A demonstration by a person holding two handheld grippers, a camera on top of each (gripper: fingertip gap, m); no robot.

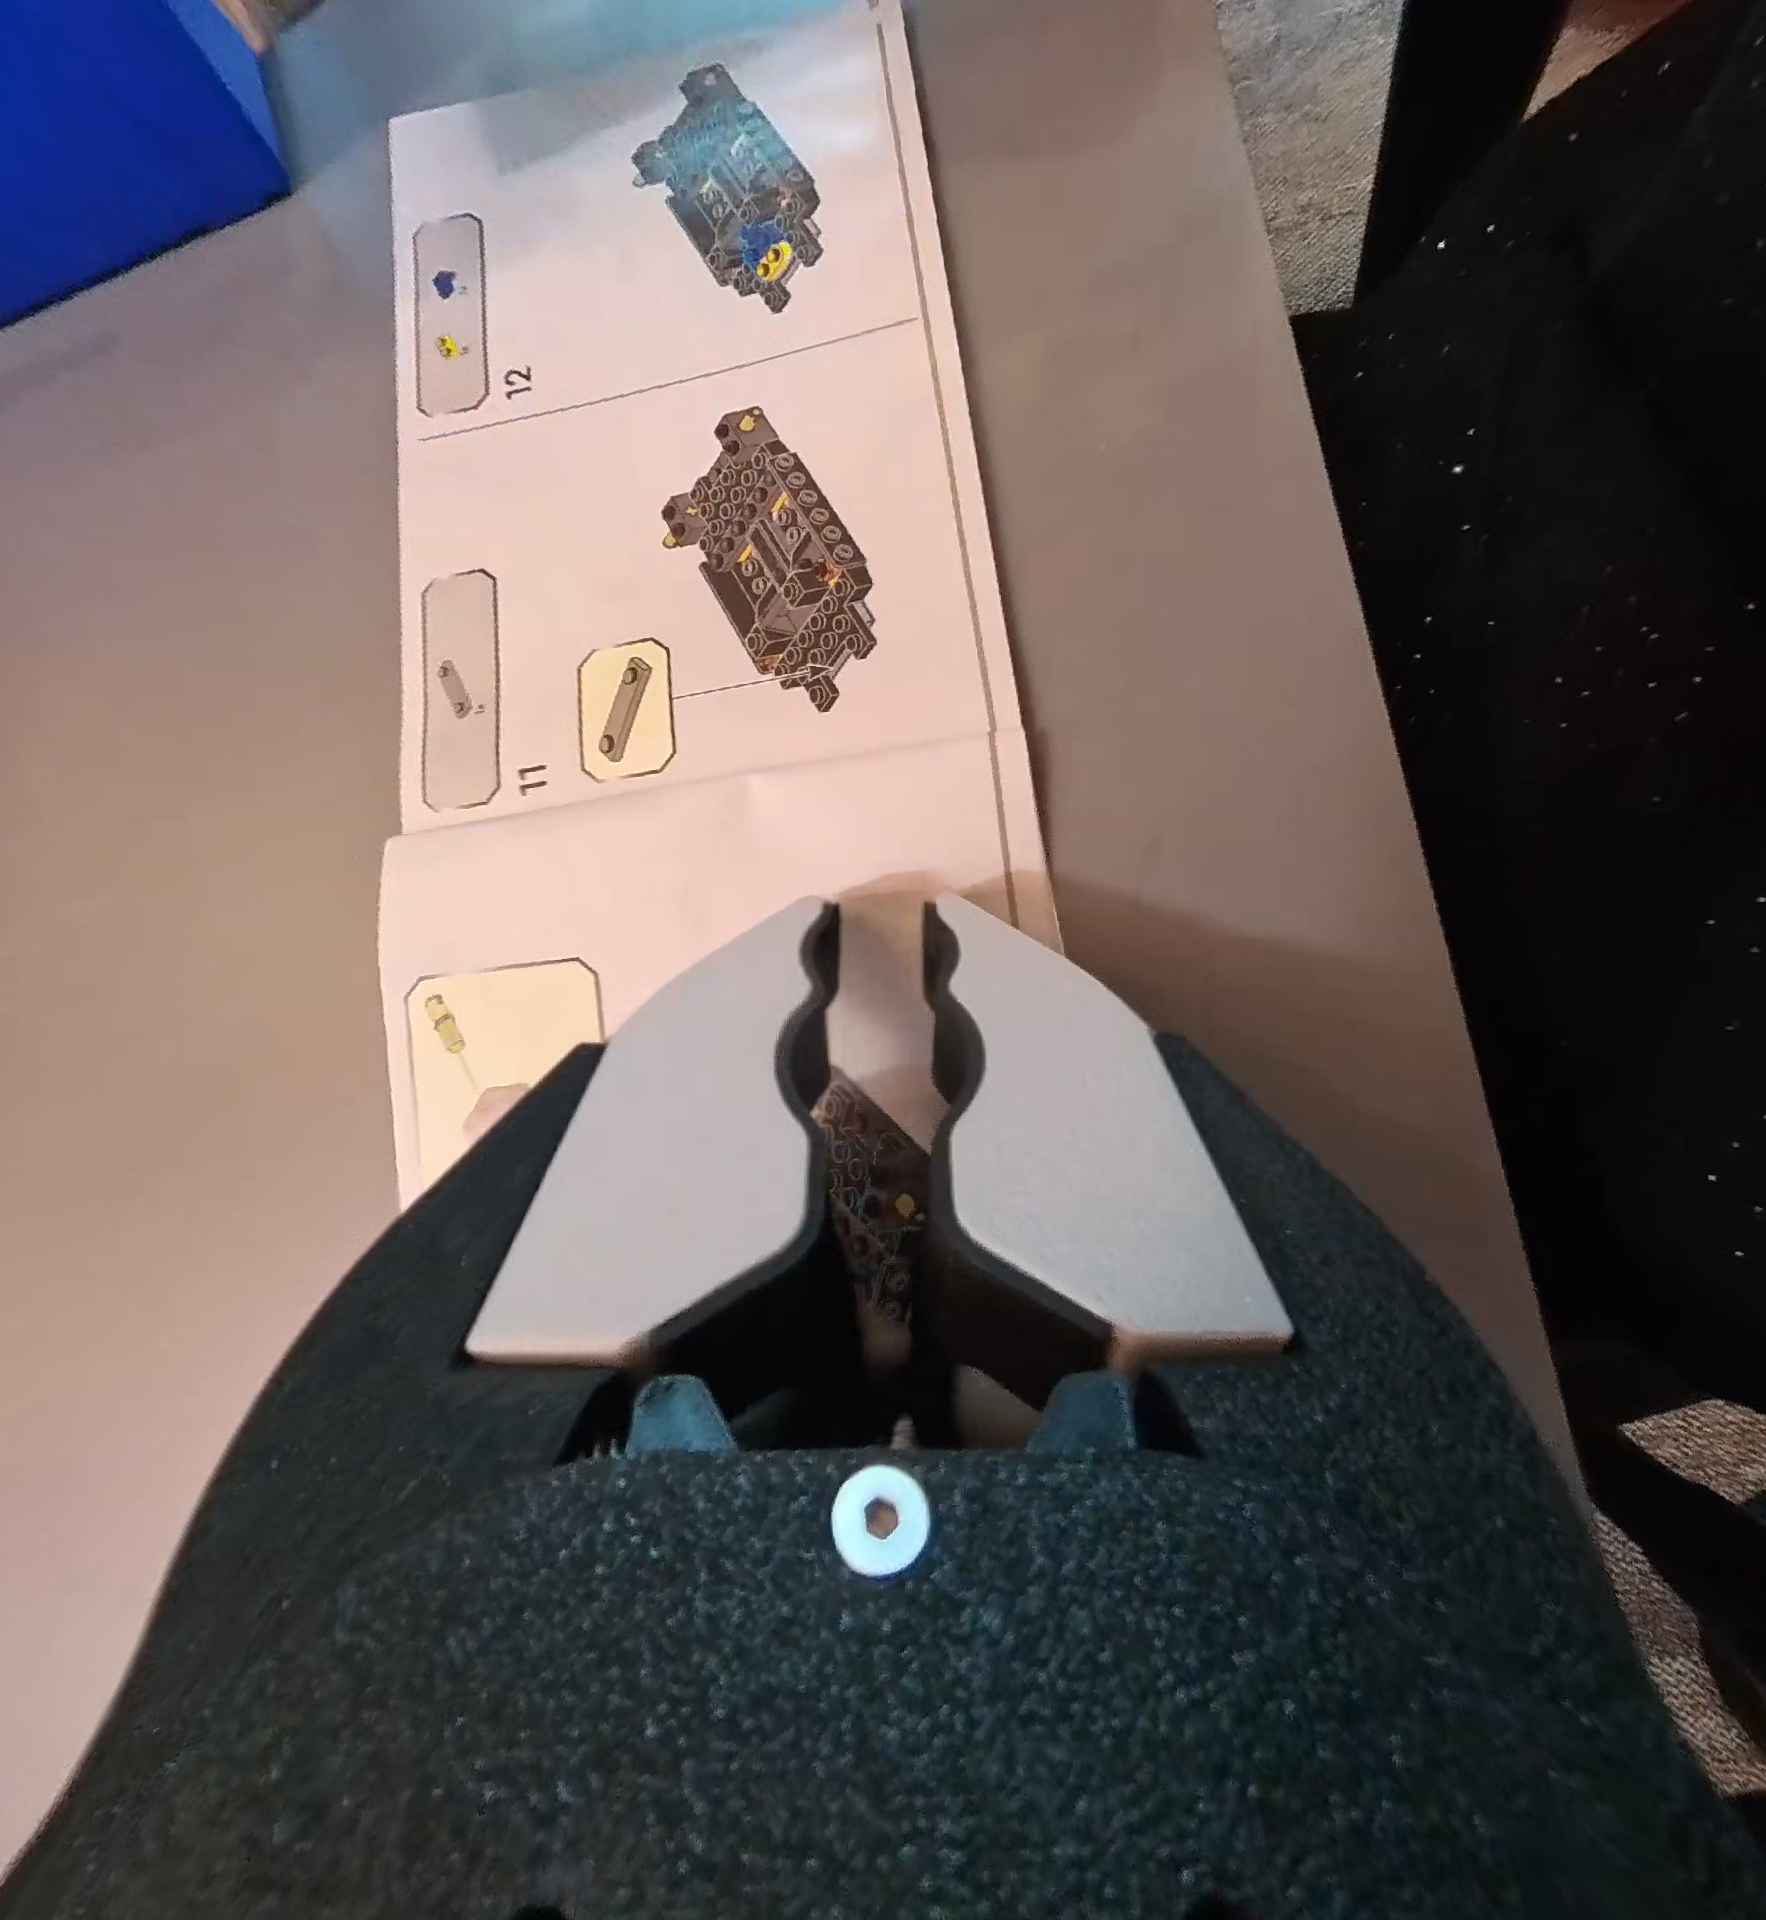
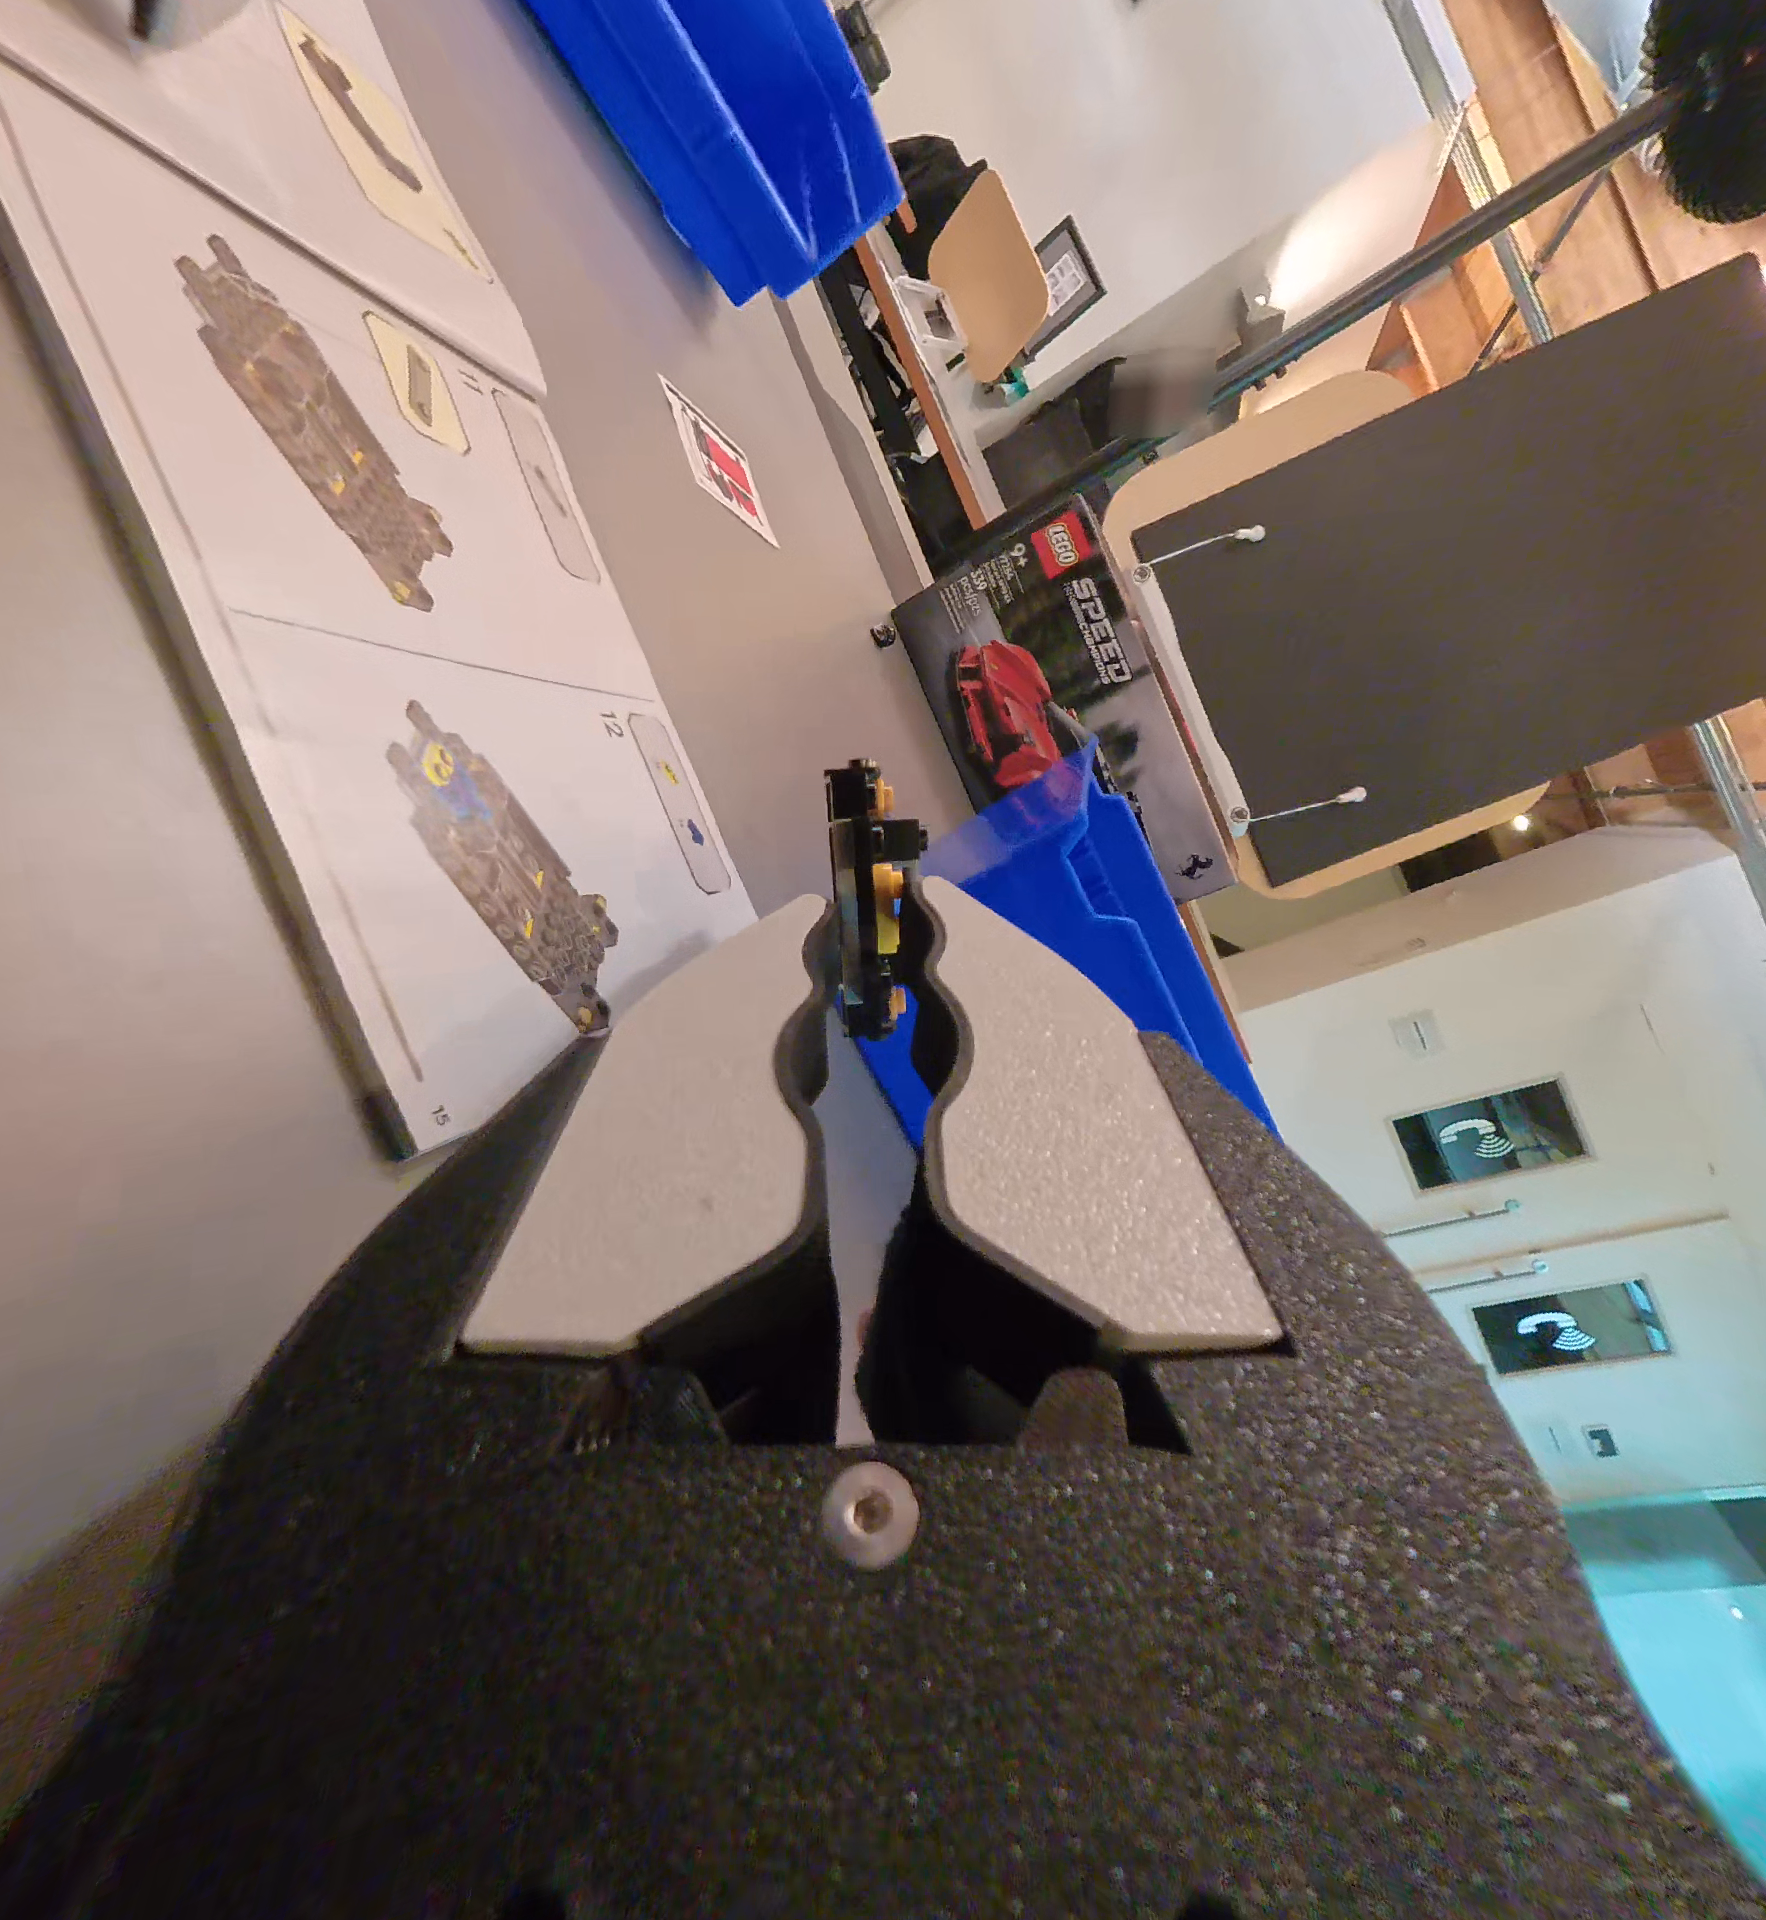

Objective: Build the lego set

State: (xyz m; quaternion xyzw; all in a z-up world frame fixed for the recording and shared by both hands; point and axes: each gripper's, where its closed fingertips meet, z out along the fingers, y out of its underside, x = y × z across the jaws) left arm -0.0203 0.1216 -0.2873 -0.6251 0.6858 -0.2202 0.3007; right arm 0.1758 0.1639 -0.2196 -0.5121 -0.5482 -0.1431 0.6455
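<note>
My right gripper (image 2: 874,914) is shut on a small black lego assembly (image 2: 858,883) with orange and yellow bits, held edge-on above the grey table. The assembly sticks out past the fingertips. The open instruction booklet (image 2: 339,623) lies to its left. In the left wrist view my left gripper (image 1: 879,914) hovers over the same booklet (image 1: 702,520). Its jaws stand a narrow gap apart with nothing between them. Only the printed page shows through the gap.
A blue bin (image 2: 1087,935) stands just beyond the held assembly, with the lego box (image 2: 1024,686) behind it. Another blue bin (image 2: 733,135) and a sticker sheet (image 2: 718,462) lie farther off. A person in black clothing (image 1: 1585,623) is at the table's right edge.
</note>
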